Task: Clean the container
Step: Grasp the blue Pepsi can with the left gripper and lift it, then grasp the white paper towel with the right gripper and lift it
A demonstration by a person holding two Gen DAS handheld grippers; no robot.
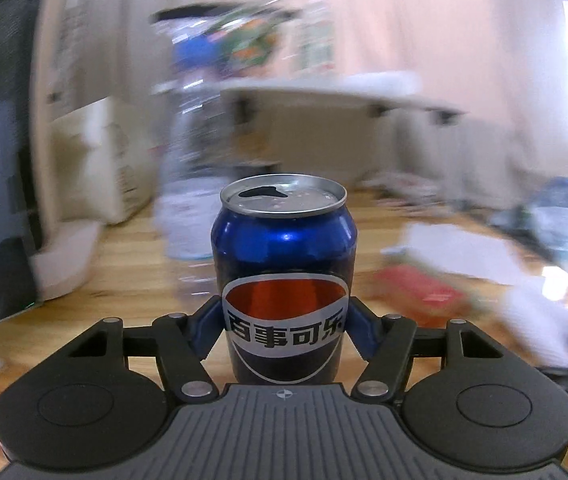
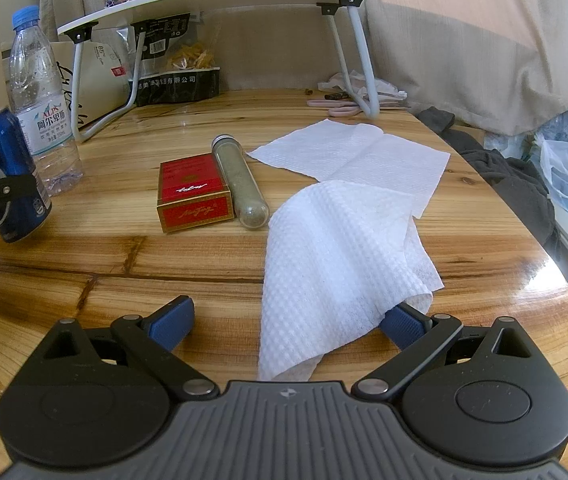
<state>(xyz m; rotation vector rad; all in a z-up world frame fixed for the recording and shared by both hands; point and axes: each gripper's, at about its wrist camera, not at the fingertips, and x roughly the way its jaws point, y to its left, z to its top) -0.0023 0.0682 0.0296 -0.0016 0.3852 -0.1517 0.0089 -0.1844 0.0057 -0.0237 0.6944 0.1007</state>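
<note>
Left gripper [image 1: 284, 328] clenched on can [image 1: 283, 280], steadying it for wiping | right gripper [image 2: 284, 320] released, paper towel [image 2: 324, 272] draped between fingers, ungripped.

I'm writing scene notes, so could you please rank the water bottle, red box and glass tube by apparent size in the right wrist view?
1. Water bottle, clearly the largest.
2. Red box.
3. Glass tube, about as long as the box but much slimmer.
All three sit at similar depth, so nearness hardly skews this.
</note>
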